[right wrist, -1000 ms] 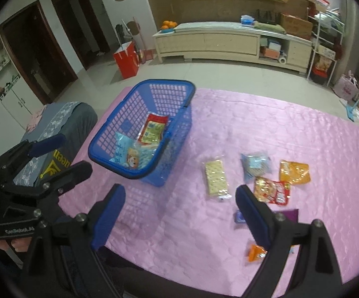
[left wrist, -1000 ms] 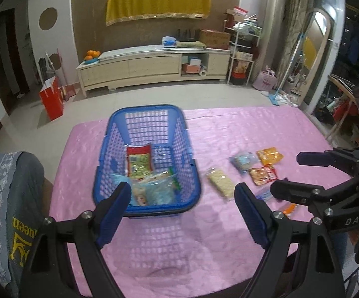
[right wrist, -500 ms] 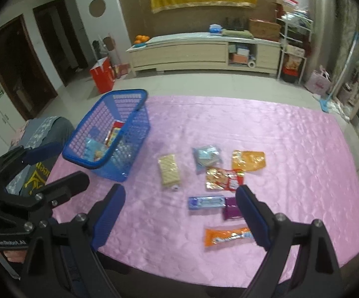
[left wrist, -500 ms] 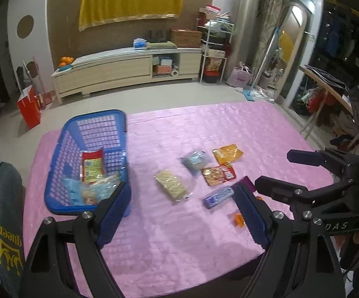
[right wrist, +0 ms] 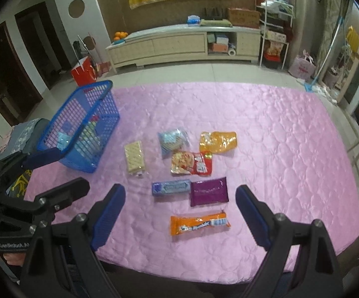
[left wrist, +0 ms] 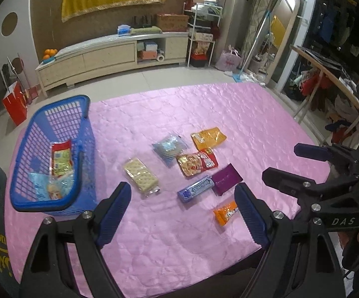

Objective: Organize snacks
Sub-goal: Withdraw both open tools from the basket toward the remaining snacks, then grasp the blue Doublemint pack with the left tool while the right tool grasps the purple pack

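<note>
Both hand-held grippers have swung away from the basket [left wrist: 52,154] toward the loose snacks, and a little lower. A second ago the left hand-held gripper [left wrist: 183,208] looked straight over the basket; now the basket sits at the left edge of its view and the packets fill the middle. The right hand-held gripper [right wrist: 180,211] made the same sweep, and the orange bar [right wrist: 199,223] now lies between its fingers in the picture, though the gripper is above it and not touching.

Both are released, jaws wide, with nothing in them. The left one has kept the same wide opening through the move.

The snacks lie on the pink counter [right wrist: 279,149], right of the basket and apart from it: a cracker pack [right wrist: 134,157] closest to it, then a pale blue bag [right wrist: 172,141], a yellow bag [right wrist: 218,141], a red bag [right wrist: 192,164], a blue bar [right wrist: 170,187] just beside a purple packet [right wrist: 209,191], and the orange bar nearest to the person. The basket already holds a few packets.

I think this means one delivery is finished and the next pick begins. The orange bar looks the likely target for the right gripper, which must still go down to it.
</note>
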`<state>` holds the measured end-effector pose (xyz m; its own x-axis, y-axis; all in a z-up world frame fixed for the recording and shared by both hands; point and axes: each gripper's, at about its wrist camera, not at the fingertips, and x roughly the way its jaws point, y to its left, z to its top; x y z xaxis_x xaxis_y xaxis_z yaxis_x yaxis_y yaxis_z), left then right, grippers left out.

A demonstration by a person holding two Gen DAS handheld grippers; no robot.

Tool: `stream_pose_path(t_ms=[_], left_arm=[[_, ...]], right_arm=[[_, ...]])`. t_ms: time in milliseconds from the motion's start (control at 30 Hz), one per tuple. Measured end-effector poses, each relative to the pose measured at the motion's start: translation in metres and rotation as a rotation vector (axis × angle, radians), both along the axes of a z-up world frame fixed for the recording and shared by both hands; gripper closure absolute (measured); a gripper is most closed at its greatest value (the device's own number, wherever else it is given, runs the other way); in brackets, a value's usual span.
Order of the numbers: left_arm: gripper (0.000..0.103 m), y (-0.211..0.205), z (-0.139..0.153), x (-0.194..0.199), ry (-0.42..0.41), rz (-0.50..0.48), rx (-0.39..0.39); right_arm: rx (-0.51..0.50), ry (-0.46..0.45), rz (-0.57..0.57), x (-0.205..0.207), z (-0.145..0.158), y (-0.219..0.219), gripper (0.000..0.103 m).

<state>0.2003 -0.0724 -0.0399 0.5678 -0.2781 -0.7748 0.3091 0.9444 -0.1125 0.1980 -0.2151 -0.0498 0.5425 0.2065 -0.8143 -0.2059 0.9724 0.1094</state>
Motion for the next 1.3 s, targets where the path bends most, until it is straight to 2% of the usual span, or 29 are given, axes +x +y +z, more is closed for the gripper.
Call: stream_pose_path(t_ms=[233, 467, 633, 867, 1000, 1200, 1300], left_arm=[[0.020, -0.016, -0.026, 0.011, 0.037, -0.036, 0.048], [0.020, -0.025, -0.069, 0.028, 0.103, -0.059, 0.081], [0.020, -0.028, -0.092, 0.042, 0.132, -0.101, 0.073], [0.020, -0.043, -0.123, 0.060, 0.124, -0.225, 0.147], [0.020, -0.053, -0.136, 0.070, 0.103, -0.294, 0.210], [0.020, -0.080, -0.150, 0.079, 0.074, -0.453, 0.266], [0.028, -0.092, -0.160, 0.083, 0.072, -0.502, 0.300]], right_arm=[[0.013, 0.070, -0.003, 0.009, -0.037, -0.014, 0.010], [-0.009, 0.117, 0.003, 0.015, -0.067, -0.022, 0.010], [-0.044, 0.148, 0.012, 0.022, -0.093, -0.026, 0.010], [-0.096, 0.142, 0.008, 0.035, -0.124, -0.032, 0.010], [-0.064, 0.161, 0.003, 0.043, -0.140, -0.040, 0.010], [-0.065, 0.131, 0.025, 0.046, -0.144, -0.046, 0.010], [-0.103, 0.134, 0.024, 0.047, -0.147, -0.047, 0.010]])
